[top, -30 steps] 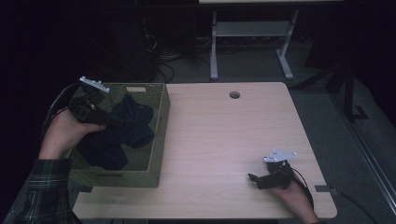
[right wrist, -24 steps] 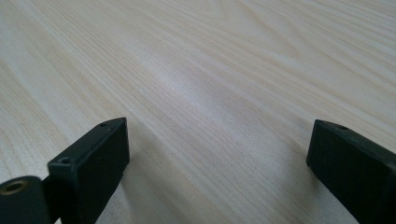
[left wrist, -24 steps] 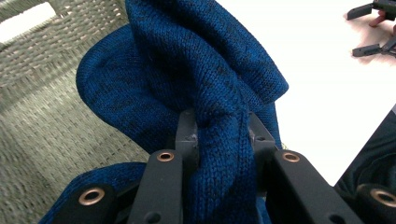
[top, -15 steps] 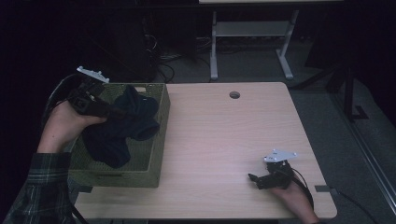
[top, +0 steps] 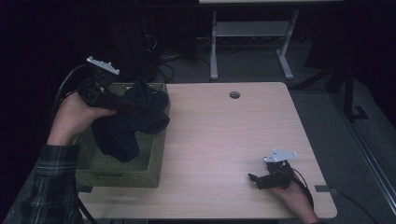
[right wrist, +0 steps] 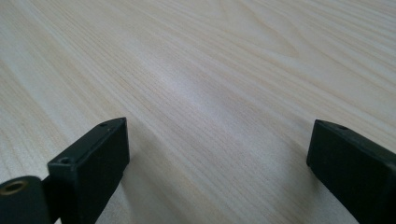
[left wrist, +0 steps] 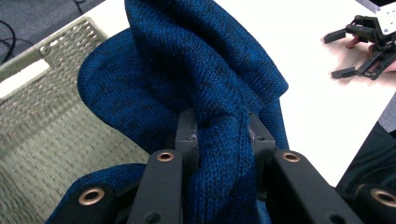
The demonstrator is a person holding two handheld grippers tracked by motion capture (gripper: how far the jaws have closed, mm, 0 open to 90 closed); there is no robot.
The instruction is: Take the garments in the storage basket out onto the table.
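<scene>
Sweater lifted partway out of basket; right claw idle.

Surface (top: 224, 140): bare wood right of the basket (top: 154, 170), which sits at the left edge. Sweater (top: 130, 121), dark blue knit, now hangs higher than a second ago, its lower fold still over the basket interior, so extraction looks underway, not finished. Left claw (left wrist: 219, 140) is clamped on a knit fold and has risen. Right claw (top: 257, 179) rests near right, jaws apart, unmoved.
</scene>
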